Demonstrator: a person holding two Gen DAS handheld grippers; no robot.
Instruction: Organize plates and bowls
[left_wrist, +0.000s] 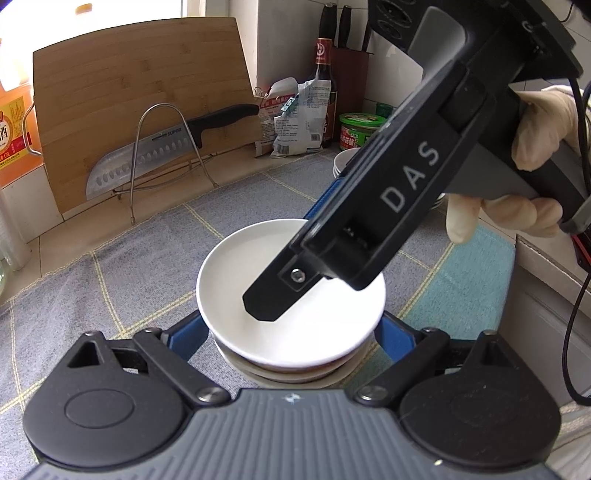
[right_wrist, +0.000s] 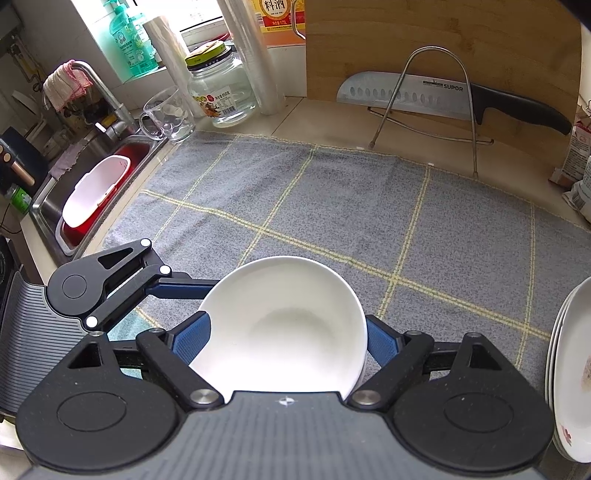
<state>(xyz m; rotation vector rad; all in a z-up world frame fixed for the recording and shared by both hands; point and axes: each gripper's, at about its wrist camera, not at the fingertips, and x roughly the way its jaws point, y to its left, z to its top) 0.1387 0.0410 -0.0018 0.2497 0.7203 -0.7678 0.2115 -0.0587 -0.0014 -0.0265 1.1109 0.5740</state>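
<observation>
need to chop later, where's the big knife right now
The knife lies across a wire rack against the upright wooden cutting board, at the back of the counter beyond the grey cloth.

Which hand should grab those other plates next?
Probably right. The plates lie just beside the right gripper, while the left gripper straddles the bowl stack.

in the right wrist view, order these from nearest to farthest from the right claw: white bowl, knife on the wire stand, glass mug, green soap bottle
1. White bowl: between the fingers of the right claw.
2. Glass mug: far left, by the sink.
3. Knife: far right, on the wire stand; too close to call against the mug.
4. Green soap bottle: top left, at the window.
</observation>
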